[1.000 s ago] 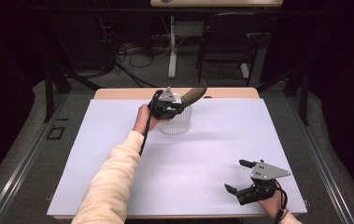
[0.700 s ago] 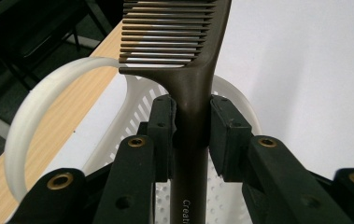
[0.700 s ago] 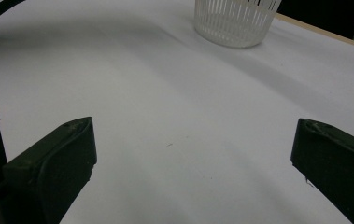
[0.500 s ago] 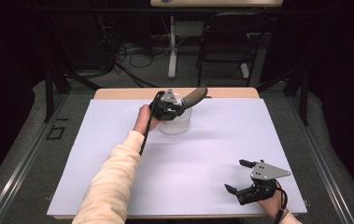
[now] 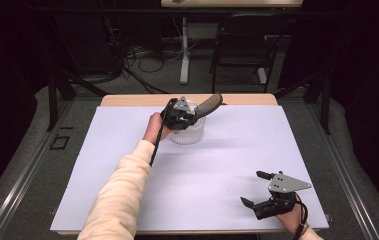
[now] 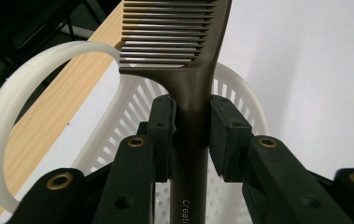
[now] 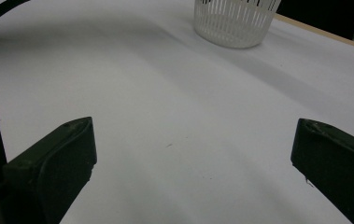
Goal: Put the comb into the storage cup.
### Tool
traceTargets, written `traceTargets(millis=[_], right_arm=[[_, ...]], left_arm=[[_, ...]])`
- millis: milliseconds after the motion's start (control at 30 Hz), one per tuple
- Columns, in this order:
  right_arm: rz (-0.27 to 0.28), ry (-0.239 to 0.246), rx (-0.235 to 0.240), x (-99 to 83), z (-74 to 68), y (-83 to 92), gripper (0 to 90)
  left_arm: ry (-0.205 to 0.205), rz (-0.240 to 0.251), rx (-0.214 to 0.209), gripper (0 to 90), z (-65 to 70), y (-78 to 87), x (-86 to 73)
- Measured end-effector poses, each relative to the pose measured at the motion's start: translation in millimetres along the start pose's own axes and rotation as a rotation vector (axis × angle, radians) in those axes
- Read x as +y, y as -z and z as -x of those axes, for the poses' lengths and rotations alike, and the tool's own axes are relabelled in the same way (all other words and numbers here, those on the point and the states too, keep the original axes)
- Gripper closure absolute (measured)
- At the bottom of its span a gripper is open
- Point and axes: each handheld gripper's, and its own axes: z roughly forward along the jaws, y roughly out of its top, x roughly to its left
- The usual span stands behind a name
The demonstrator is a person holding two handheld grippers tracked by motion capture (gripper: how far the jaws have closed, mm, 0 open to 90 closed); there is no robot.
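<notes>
From the high view, the left claw [image 5: 193,114] is gripping a dark brown comb [image 5: 208,104] by its handle at the far middle of the bench [image 5: 127,150]. The comb's long axis is running from the claw up and to the right, with the toothed end pointing toward the bench's far right and lifted above a small white basket [image 5: 188,131]. The basket is round, plastic and slotted, sitting directly under the claw on the white sheet that is covering the bench; a strip of bare wood is showing along the far edge. The right claw [image 5: 257,189] is resting low at the near right corner, well apart from the basket, with its jaws spread and nothing between them.

In the left gripper view, the left claw's pads [image 6: 163,126] are pressing on both sides of the comb's smooth, narrow handle [image 6: 191,116]. The comb is pointing straight away from the camera, its fine parallel teeth lying to the left of the spine. Beneath it the basket's ribbed wall [image 6: 132,107] and thin looped white handle [image 6: 25,88] are showing, with the handle arching off to the left.

In the right gripper view, the right claw [image 7: 193,154] is standing wide apart over the bare white sheet, and the basket [image 7: 233,21] is sitting far ahead, near the wooden edge.
</notes>
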Motion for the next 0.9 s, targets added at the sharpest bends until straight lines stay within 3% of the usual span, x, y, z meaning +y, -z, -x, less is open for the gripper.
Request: traceTargets(millis=[733,900], right_arm=[[-0.001,0.003,0.001,0.0,0.1,-0.2,0.0],[-0.004,0.001,0.001,-0.2,0.3,0.0,0.0]], left_arm=[[-0.002,-0.030,-0.002,70.0,-0.1,-4.9,-1.5],[0.014,-0.023,-0.003,56.4,-0.7,-1.6,-1.7]])
